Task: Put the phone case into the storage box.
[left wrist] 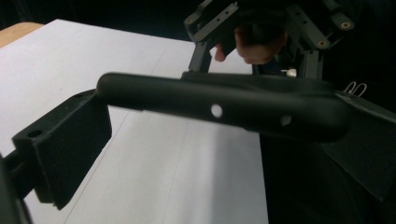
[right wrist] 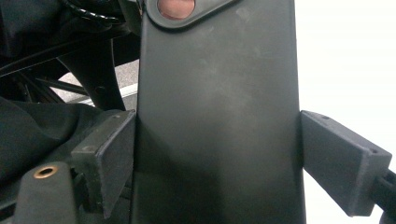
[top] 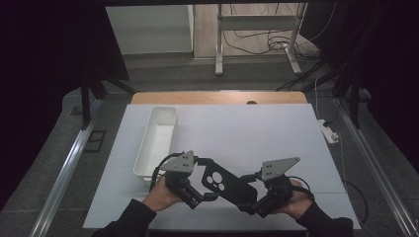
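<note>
Black phone case spans both grippers; high view adds white tray.

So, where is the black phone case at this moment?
In the high view the black phone case is held over the near middle of the white mat, between the left gripper and right gripper, right of the white tray.

Your counter is wooden, with a white sheet covering nearly all of it and bare wood along the far edge. A long white tray sits on the sheet's left side, running front to back.
</note>
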`<state>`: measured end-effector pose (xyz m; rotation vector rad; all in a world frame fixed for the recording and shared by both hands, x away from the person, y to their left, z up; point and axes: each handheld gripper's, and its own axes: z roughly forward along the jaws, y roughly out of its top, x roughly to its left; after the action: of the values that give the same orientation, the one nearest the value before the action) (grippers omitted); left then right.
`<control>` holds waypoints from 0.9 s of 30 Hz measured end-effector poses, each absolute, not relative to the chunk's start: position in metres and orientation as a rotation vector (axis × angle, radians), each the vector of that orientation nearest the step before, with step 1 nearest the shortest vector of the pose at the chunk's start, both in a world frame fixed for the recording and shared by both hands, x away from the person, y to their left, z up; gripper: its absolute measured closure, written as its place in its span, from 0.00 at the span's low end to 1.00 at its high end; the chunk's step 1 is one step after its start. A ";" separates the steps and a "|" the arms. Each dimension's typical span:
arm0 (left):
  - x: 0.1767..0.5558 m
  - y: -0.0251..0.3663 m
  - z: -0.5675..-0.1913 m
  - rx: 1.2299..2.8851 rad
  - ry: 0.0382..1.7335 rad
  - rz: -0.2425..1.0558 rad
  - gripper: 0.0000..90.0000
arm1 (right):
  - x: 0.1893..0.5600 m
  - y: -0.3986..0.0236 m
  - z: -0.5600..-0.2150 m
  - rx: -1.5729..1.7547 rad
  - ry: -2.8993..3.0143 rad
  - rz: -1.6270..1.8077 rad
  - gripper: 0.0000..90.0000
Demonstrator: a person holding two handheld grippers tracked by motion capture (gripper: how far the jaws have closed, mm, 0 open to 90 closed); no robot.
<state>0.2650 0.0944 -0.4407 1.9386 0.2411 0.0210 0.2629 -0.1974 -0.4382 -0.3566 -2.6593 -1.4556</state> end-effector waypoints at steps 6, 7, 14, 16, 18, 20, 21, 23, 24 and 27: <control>0.264 0.093 -0.440 1.930 0.209 0.000 0.00 | 0.262 -0.194 -0.438 -0.332 -2.653 -1.456 0.16; 0.264 0.092 -0.441 1.929 0.201 -0.003 0.00 | 0.262 -0.194 -0.438 -0.332 -2.653 -1.456 0.16; 0.264 0.091 -0.441 1.922 0.175 -0.040 0.00 | 0.261 -0.192 -0.438 -0.290 -2.643 -1.459 0.16; 0.264 0.090 -0.441 1.924 0.170 -0.045 0.01 | 0.260 -0.192 -0.438 -0.285 -2.644 -1.458 0.16; 0.263 0.089 -0.441 1.931 0.157 -0.052 0.01 | 0.260 -0.192 -0.438 -0.268 -2.638 -1.466 0.16; 0.262 0.089 -0.441 1.930 0.152 -0.066 0.02 | 0.259 -0.191 -0.438 -0.259 -2.636 -1.463 0.16; 0.262 0.089 -0.441 1.922 0.153 -0.076 0.04 | 0.259 -0.191 -0.438 -0.255 -2.635 -1.461 0.16; 0.263 0.090 -0.440 1.919 0.153 -0.091 0.05 | 0.258 -0.191 -0.439 -0.251 -2.637 -1.461 0.16; 0.263 0.090 -0.441 1.914 0.154 -0.098 0.06 | 0.258 -0.191 -0.439 -0.248 -2.636 -1.461 0.16; 0.264 0.092 -0.439 1.911 0.146 -0.115 0.08 | 0.258 -0.192 -0.439 -0.229 -2.648 -1.464 0.15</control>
<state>0.2636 0.0920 -0.4394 1.9107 0.1463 -0.1153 0.2582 -0.1917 -0.4389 -0.2292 -2.6480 -1.4637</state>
